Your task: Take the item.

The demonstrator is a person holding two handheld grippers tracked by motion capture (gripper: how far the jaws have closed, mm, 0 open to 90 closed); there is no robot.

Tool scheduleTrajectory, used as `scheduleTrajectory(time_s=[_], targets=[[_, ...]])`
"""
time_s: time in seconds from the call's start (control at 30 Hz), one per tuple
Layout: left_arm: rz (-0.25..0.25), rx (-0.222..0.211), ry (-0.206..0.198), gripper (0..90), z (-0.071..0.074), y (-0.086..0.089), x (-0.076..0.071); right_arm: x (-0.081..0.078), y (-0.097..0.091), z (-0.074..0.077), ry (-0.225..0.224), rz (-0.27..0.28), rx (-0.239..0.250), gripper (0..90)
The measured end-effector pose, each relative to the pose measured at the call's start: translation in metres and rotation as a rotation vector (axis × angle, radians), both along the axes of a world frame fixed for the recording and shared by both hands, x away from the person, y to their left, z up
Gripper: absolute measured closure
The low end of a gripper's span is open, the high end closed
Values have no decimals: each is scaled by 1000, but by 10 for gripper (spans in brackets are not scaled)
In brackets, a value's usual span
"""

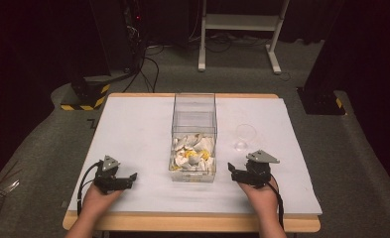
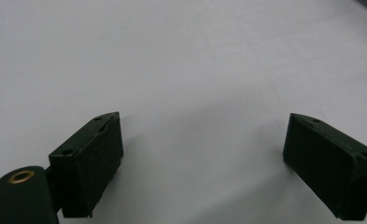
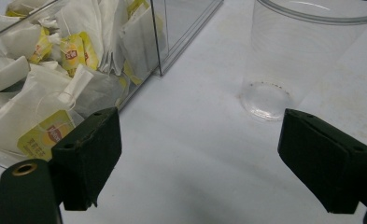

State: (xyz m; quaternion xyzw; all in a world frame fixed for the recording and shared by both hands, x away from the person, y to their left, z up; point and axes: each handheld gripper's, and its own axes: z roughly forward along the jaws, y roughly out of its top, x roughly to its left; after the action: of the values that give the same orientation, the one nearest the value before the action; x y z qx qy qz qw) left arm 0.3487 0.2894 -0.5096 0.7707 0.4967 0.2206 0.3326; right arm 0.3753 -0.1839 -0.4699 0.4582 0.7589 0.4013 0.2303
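Both jaws gape empty; the right gripper (image 1: 242,171), nearer, has the tea-bag box (image 1: 194,148) leftward and the cup (image 1: 245,136) ahead; the left gripper (image 1: 124,179) faces bare table (image 1: 133,129).

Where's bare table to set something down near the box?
Left of the box, the table is bare from the left gripper to the far edge. Between box and right gripper it is tight: the cup stands there. The tea bags crowd the box's near end.
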Motion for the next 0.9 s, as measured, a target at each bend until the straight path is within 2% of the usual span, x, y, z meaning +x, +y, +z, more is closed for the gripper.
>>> scheduleTrajectory(time_s=[0.07,0.4,0.53,0.9], targets=[[0,0,0,123,0,0,0,0,0,1,-9,3,-1,140],[0,1,0,123,0,0,0,-1,5,5,9,15,0,142],[0,1,-1,123,0,0,0,-3,6,9,-11,25,7,151],[1,0,-1,126,0,0,0,-6,11,17,-32,41,11,160]])
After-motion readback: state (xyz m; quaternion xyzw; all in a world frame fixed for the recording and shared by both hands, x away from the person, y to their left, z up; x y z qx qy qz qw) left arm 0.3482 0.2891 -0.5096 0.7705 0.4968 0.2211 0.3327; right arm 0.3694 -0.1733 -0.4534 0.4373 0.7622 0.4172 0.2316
